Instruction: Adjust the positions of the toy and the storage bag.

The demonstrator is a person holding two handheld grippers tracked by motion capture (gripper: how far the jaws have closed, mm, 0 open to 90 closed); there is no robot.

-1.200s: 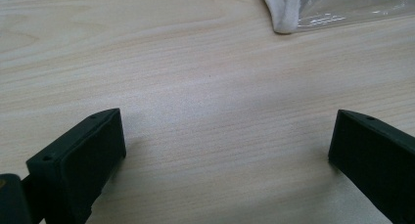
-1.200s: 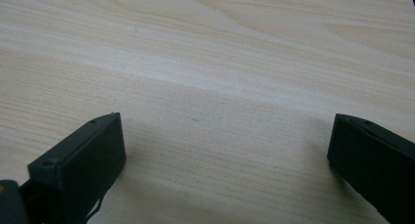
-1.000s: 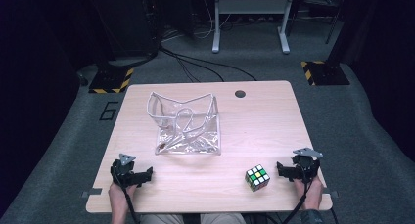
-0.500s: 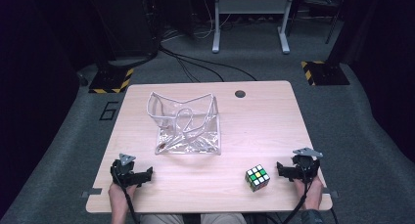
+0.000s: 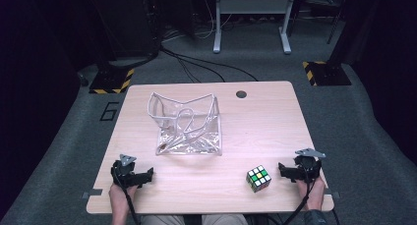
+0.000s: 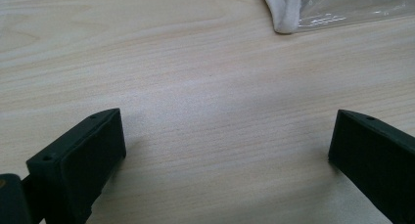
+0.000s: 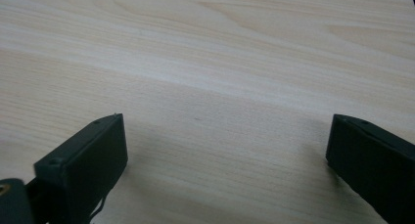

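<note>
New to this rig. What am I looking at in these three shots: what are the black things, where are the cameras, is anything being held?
No robot here: a person sits at the table with a hand-held claw in each hand. The high view looks down from above the person's side; the left claw is near the table's front left corner, the right claw near the front right. The other two pictures come from cameras riding on each claw, looking along its two black jaws. In the left gripper view the left claw stands wide open over bare wood, with a corner of the clear plastic bag ahead. The right claw is open too. Nothing is held. On the table lie the bag and a puzzle cube, close beside the right claw.
</note>
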